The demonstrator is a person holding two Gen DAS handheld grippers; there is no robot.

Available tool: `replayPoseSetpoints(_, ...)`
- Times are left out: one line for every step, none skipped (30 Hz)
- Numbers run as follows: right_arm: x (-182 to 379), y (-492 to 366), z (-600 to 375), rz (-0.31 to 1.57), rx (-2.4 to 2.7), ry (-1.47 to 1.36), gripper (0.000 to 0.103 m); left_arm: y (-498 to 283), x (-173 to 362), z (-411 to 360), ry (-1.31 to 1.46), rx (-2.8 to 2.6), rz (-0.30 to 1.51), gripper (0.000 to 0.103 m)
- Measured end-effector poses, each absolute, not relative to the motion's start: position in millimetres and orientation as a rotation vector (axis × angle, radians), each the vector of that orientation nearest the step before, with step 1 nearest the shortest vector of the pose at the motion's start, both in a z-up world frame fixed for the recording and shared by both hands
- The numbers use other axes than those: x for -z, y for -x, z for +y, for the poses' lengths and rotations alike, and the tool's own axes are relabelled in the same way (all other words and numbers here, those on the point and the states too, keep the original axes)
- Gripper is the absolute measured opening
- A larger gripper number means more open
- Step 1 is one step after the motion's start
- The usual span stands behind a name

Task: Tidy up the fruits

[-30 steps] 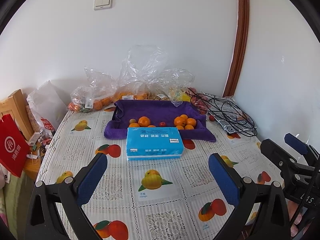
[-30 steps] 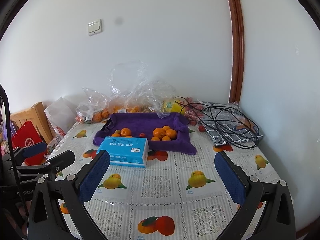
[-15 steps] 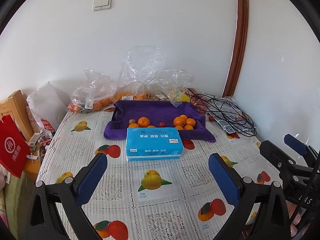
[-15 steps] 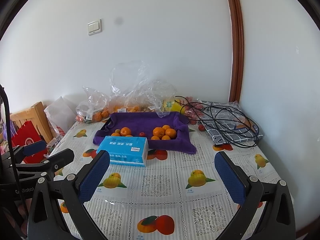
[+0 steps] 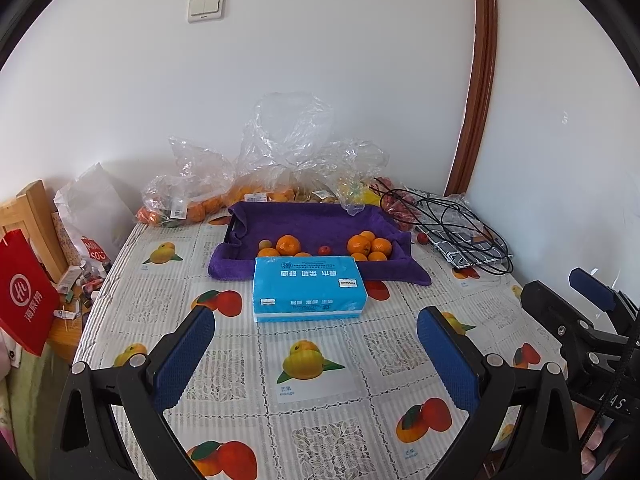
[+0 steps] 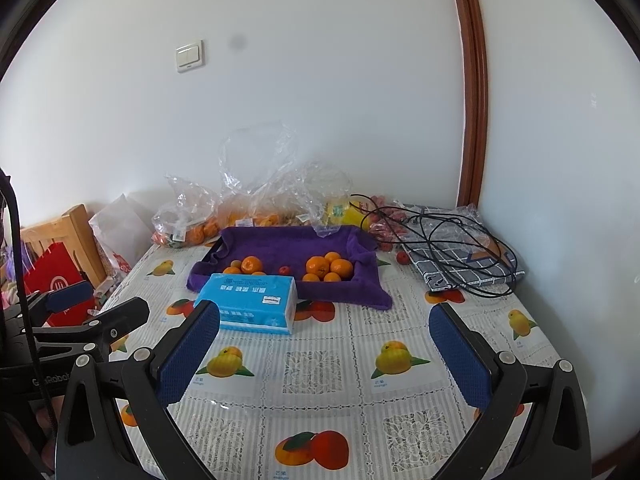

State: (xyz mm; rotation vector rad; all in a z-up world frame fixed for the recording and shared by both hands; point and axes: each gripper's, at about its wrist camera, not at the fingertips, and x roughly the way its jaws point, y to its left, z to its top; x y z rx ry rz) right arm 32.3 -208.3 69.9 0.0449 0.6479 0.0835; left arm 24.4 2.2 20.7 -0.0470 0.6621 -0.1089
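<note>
A tray lined with a purple towel [image 5: 304,220] [image 6: 288,240] sits at the far middle of the table. In it lie several oranges: a group on the right [image 5: 368,246] [image 6: 328,266] and one on the left [image 5: 288,245] [image 6: 251,264], with a small red fruit [image 5: 324,249] [image 6: 284,270] between them. My left gripper [image 5: 316,344] is open and empty, hovering over the near table. My right gripper [image 6: 324,344] is open and empty too, beside it. Each also shows in the other's view, the right one [image 5: 576,304] and the left one [image 6: 100,312].
A blue tissue pack [image 5: 308,288] [image 6: 250,302] lies just in front of the tray. Clear plastic bags of fruit [image 5: 224,196] stand behind it against the wall. Black cables on a checked cloth [image 5: 460,228] lie at right. A red bag [image 5: 24,292] hangs left of the table.
Both grippers have drifted very slightly; the scene is otherwise unchanged and both stay open.
</note>
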Motion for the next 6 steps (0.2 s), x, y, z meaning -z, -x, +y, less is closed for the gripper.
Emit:
replayPoseSetpoints(-70.2,-31.8,-207.5,0.647,-0.084,-0.044,0.103,-24.7,-21.1,2.5,0.045,0.109,0.662,0.102)
replayPoseSetpoints(-70.5,-31.9,-207.3,0.646,-0.084,-0.043,0.103,-24.7,-21.4,1.8,0.042,0.107,0.662,0.102)
replayPoseSetpoints(-71.0,-31.6,-206.5,0.644,-0.084,-0.043,0.103,-24.8,-21.8,2.1,0.041,0.106,0.661,0.102)
replayPoseSetpoints(-71.4,-31.7,-206.0,0.641,-0.085,-0.042,0.103,-24.9,-21.9,2.8,0.040,0.107,0.659,0.102)
replayPoseSetpoints(-71.4,-31.9,-205.1,0.641,-0.086,-0.040,0.103,-24.9,-21.5,3.5,0.040,0.109,0.656,0.102)
replayPoseSetpoints(-71.0,-32.7,-204.0,0.641,-0.088,-0.037,0.103,-25.0,-20.9,4.0,0.038,0.110,0.653,0.102)
